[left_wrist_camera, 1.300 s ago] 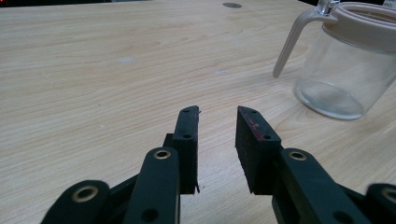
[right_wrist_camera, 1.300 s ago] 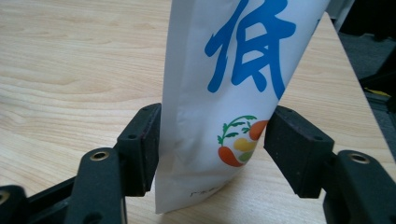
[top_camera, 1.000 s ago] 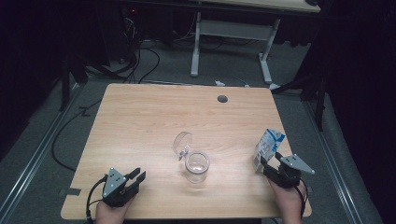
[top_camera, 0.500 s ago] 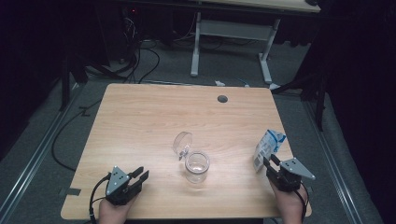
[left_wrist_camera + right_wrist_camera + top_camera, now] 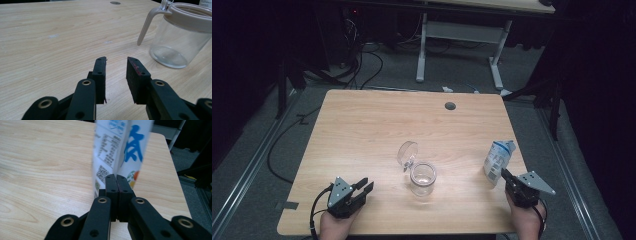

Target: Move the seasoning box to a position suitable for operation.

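- The right gripper sits at the near right corner of the wooden table, held in the person's right hand.
- Seen in the right gripper view, its two black jaws have just been closing and now stand pressed pad to pad, with nothing caught between them.
- A white-and-blue pouch stands upright just beyond those closed tips, near the table's right edge; the right gripper view shows blue characters, fine print and a square code on its front.
- Whether the closed tips touch the pouch's lower edge cannot be told.
- The left gripper rests at the near left corner, in the person's left hand.
- In the left gripper view its jaws stand partly open, a narrow gap between the pads, bare tabletop beneath and nothing held.
- A clear glass jar with a beige rim stands near the middle of the table, between the two grippers and apart from both.
- Its round clear lid stands flipped open on the far side of the jar.
- A small round grommet hole lies in the tabletop toward the far edge.
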The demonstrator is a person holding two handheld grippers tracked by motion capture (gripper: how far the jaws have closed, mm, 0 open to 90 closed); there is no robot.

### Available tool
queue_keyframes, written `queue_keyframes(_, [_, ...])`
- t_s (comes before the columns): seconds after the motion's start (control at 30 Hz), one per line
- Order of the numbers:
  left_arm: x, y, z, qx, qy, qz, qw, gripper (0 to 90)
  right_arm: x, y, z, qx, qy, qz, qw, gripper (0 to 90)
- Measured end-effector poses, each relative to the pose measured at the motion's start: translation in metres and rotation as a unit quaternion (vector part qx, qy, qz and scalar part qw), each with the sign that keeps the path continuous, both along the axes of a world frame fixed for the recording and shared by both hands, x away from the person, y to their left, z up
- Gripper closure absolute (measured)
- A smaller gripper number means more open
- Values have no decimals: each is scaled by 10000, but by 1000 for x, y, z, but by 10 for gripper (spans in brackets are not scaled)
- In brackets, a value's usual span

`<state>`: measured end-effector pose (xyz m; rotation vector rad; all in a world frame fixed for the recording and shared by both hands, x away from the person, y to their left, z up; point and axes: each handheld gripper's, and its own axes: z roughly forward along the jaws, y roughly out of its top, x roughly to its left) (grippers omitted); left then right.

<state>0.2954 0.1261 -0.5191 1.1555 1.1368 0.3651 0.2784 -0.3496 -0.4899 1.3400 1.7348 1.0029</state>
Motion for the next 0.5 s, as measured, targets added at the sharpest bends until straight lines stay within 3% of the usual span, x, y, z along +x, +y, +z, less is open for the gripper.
queue_keyframes(0.2, [5,-7,1,-19,-3,-114,9999,698,-10,-7,0,27,-21,16,10000,900])
queue_keyframes(0.3, [7,-12,1,6,-3,-187,9998,693,-13,-10,0,172,2,53,9998,877])
queue_keyframes(0.37, [7,-14,1,17,-4,-205,9998,691,-14,-14,0,325,-51,54,9994,764])
queue_keyframes(0.5, [6,-10,0,25,-15,-154,9999,691,-10,-14,0,435,-51,27,9990,649])
